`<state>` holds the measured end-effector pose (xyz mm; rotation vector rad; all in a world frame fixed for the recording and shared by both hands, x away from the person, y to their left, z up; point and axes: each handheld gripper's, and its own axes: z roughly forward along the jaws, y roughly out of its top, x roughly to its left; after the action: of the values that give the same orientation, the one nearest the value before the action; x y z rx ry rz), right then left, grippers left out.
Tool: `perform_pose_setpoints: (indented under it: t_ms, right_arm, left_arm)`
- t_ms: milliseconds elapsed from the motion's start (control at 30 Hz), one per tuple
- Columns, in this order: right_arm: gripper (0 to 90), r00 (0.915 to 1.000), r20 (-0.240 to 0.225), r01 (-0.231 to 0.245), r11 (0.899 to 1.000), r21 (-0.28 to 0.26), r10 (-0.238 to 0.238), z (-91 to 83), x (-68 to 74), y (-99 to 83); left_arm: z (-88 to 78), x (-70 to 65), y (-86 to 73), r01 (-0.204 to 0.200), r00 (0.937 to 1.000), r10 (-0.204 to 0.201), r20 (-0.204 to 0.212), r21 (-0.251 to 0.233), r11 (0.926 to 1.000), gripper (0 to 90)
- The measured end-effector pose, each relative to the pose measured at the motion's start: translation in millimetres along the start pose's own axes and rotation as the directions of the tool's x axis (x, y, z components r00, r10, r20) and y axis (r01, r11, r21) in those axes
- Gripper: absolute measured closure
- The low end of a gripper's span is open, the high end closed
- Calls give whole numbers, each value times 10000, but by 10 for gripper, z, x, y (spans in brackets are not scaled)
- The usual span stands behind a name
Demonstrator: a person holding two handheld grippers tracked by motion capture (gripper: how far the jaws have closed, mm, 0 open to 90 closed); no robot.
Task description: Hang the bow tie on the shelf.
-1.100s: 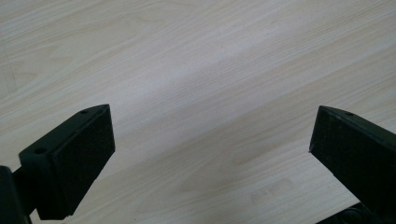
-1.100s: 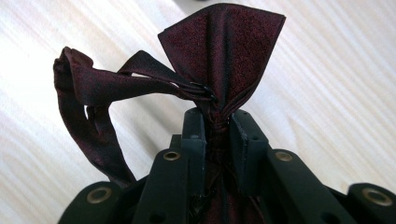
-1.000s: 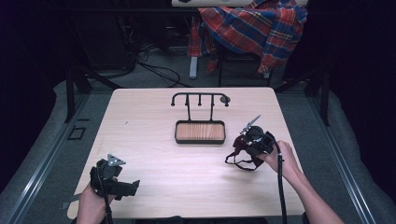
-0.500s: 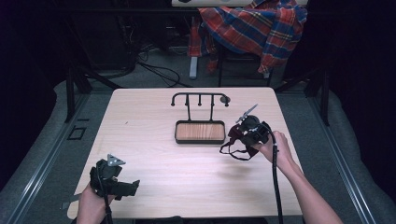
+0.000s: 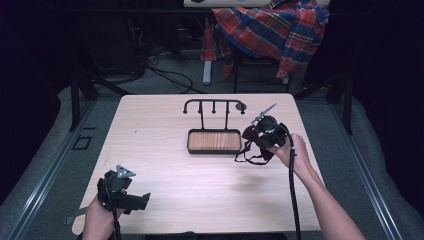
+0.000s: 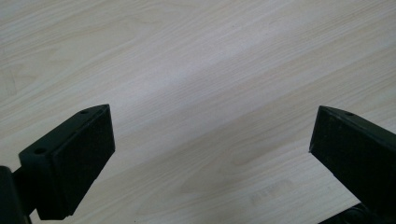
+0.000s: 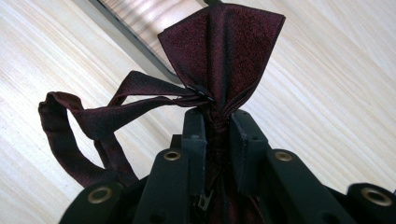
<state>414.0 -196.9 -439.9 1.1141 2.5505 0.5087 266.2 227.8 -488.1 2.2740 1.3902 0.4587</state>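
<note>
One maroon bow tie (image 7: 219, 51) pinched in right gripper (image 7: 218, 123) (strap dangling), beside tray (image 5: 213, 141)

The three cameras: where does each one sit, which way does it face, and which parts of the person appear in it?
High view: above the person's side, facing forward and down on the table; both forearms, left gripper, right gripper.
Left gripper view: on the left gripper, facing bare tabletop; open jaws.
Right gripper view: on the right gripper, jaws shut on the dark red bow tie.
Shared: bow tie and stand tray.

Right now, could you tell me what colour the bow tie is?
Dark maroon; the bow tie shows best in the right gripper view.
</note>
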Motion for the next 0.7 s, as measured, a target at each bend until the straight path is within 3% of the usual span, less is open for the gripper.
perform_pose_setpoints:
  t_ms: [700]
  right_arm:
    - [774, 9989, 234, -392, 9977, -560, 406, -126, -116, 186]
  left_arm:
    - [-11, 8, -6, 66, 10000, -66, 28, -97, 9999, 1]
